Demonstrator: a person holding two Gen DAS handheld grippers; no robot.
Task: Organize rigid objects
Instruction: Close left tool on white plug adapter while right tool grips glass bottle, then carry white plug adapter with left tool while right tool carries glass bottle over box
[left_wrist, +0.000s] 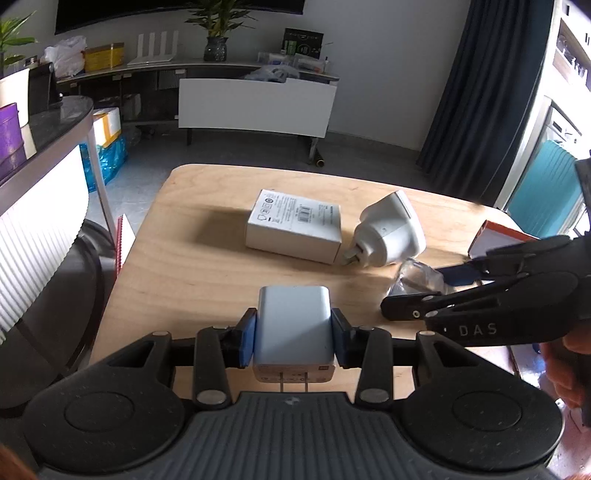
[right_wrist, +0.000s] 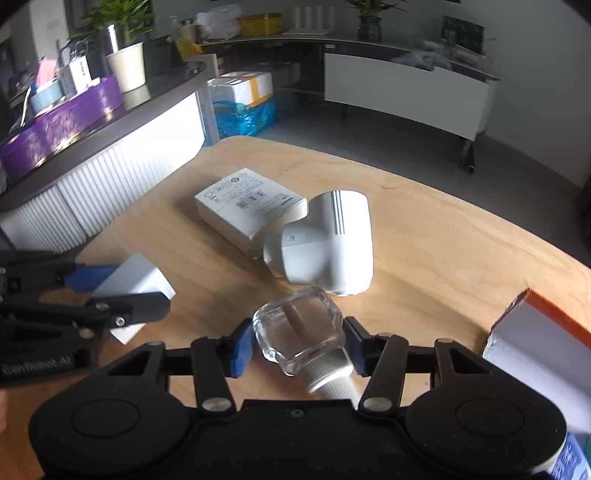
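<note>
The grey charger (left_wrist: 293, 328) sits clamped in the left gripper (left_wrist: 294, 332) fingers; the right gripper (right_wrist: 298, 341) fingers pinch a clear glass bottle (right_wrist: 299, 332) above the desk (right_wrist: 424, 236), near the white adapter (right_wrist: 325, 243).

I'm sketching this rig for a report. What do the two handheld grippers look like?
Both the left gripper and right gripper are matte black plastic with linkage arms on silver rivets, round caps on the body and blue finger pads. White lettering on the side; no cables or sleeves visible.
</note>
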